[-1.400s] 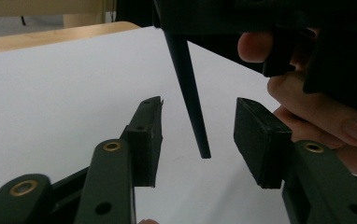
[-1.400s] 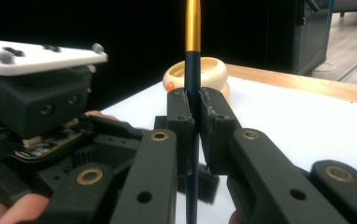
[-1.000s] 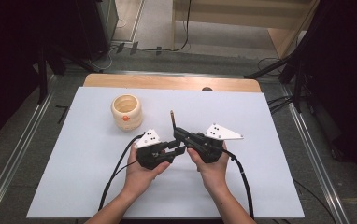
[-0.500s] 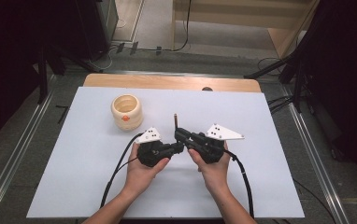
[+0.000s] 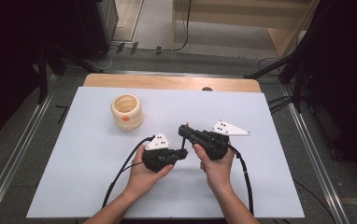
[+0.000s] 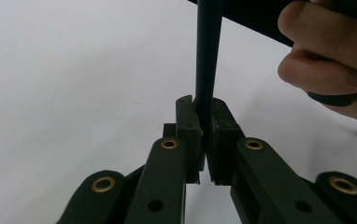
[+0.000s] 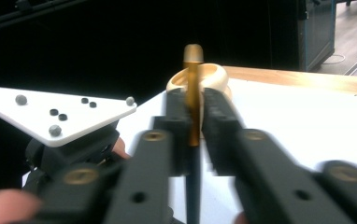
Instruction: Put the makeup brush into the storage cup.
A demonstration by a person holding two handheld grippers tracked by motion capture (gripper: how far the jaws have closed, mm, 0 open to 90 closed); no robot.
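While both grippers are pinching the same pen [image 6: 208,60] mid-table, the left gripper [image 6: 203,140] is clamping its dark barrel and the right gripper [image 7: 194,126] its gold end. It's looking light, stiff and slick, so I'd be gripping mid-barrel. Far left, a ribbed cream cup [image 5: 126,111] is sitting.

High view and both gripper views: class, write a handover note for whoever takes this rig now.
Left gripper: shut on the stick, at its dark shaft.
Right gripper: jaws have just been closing, now shut on its gold end.
Cream cup: upright, back left on the table, apart from both.
Done: stick held by both grippers.
Left: probably getting it into the cup.
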